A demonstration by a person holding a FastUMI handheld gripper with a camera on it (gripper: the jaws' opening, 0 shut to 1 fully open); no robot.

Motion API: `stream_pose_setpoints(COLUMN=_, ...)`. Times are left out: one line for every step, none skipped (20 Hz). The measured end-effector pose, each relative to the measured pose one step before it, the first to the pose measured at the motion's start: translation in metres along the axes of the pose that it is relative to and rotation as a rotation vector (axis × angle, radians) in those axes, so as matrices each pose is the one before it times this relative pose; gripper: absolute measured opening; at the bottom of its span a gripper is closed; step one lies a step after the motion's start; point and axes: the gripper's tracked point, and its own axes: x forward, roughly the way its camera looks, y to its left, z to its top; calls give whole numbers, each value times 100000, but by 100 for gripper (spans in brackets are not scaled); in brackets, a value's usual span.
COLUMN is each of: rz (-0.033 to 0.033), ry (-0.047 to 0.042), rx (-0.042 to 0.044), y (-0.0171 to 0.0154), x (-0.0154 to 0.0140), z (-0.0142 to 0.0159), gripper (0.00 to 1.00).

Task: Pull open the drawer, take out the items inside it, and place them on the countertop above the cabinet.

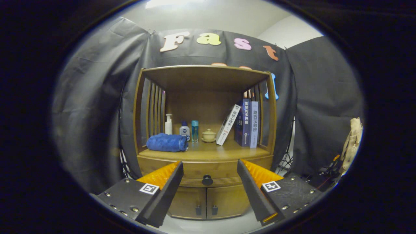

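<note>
The drawer knob (pixel 207 179) is seen straight ahead, centred between and beyond the 2 spread fingers of the gripper (pixel 210 169); the drawer (pixel 208 170) is judged still closed.

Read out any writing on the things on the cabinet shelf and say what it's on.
"贪婪的多巴胺": dark blue book spine.
"路西法效应": pale blue book spine.
Leaning white book: ends "心理学", rest blurred.
Bottles: print too small.
Gripper open, drawer knob beyond its fingers.
</note>
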Motion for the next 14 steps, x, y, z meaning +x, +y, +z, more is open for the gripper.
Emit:
stream_pose_setpoints(rz=-1027, ry=-901, rx=281, y=-116, x=162, z=310, gripper=99)
stream_pose_setpoints(rz=-1353, ry=-984, rx=234, y=-188, x=249, z=370, gripper=99)
stream_pose_setpoints(rz=-369, ry=-966, rx=-98, y=116, x=385, z=101, gripper=99)
stream_pose_setpoints(rz=15, ry=-1274, rx=7, y=335, x=515, z=209, gripper=99)
stream_pose_setpoints(rz=-328, ry=-264, rx=30, y=112, x=497, z=-40, gripper=99)
stream_pose_setpoints(rz=-338, ry=-414, rx=232, y=166, x=518, z=-83, gripper=99)
stream_pose_setpoints(rz=-544, ry=-762, rx=-60, y=140, x=622, z=-117, gripper=99)
stream_pose_setpoints(rz=455, ry=-846, rx=-512, y=244, x=697, z=-86, gripper=99)
stream_pose_setpoints(rz=921, ry=-790, rx=-308, y=386, x=802, z=-198, gripper=99)
stream_pose_setpoints(rz=360, ry=-91, rx=-106, y=150, x=788, z=-379, gripper=99)
stream_pose_setpoints(rz=546, ry=108, rx=-213, y=147, x=832, z=-573, gripper=99)
stream_pose_setpoints(rz=14, ry=354, rx=-698, y=88, x=885, z=-571, gripper=99)
stream_pose_setpoints(rz=139, ry=511, rx=-1275, y=104, x=825, z=-789, gripper=99)
stream_pose_setpoints(rz=373, ry=130, rx=-1178, y=175, x=819, z=-598, gripper=99)
